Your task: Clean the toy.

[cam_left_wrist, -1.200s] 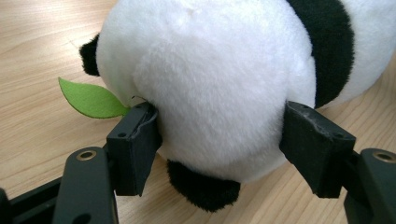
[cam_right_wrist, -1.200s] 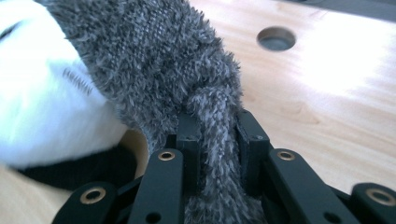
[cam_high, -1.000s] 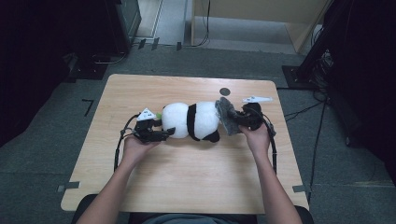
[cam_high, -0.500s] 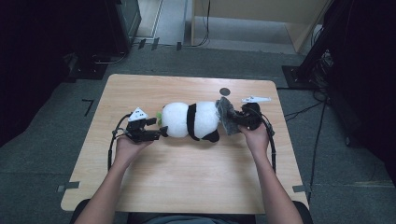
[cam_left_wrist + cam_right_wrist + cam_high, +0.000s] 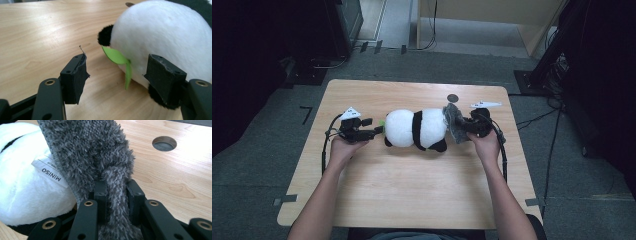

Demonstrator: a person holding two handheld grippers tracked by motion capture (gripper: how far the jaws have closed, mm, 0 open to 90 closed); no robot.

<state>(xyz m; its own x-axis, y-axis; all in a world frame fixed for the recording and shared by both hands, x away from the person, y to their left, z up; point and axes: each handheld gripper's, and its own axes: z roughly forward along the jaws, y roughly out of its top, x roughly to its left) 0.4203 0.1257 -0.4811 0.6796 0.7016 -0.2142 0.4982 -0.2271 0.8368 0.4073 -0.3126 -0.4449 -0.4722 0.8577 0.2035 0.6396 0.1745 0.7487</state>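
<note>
A black-and-white plush panda (image 5: 417, 129) lies on its side at the middle of the wooden table (image 5: 412, 190). A fuzzy grey cloth (image 5: 453, 122) hangs at its right end, and my right gripper (image 5: 463, 131) is shut on it. In the right gripper view the jaws (image 5: 116, 187) pinch a fold of the grey cloth (image 5: 92, 150) beside the panda's white fur (image 5: 25, 185). My left gripper (image 5: 379, 130) stands open just left of the panda. In the left gripper view a green leaf (image 5: 113, 55) on the panda (image 5: 162, 32) lies ahead of the open jaws (image 5: 118, 65), untouched.
A round hole (image 5: 453, 98) is cut in the table behind the panda, also visible in the right gripper view as the hole (image 5: 164, 143). A white label (image 5: 50, 173) is sewn to the grey cloth. Cables trail from both grippers. Dark equipment stands around the table.
My left gripper has drawn back to the left, away from the panda's left end. The right gripper has kept still, holding the grey cloth.
</note>
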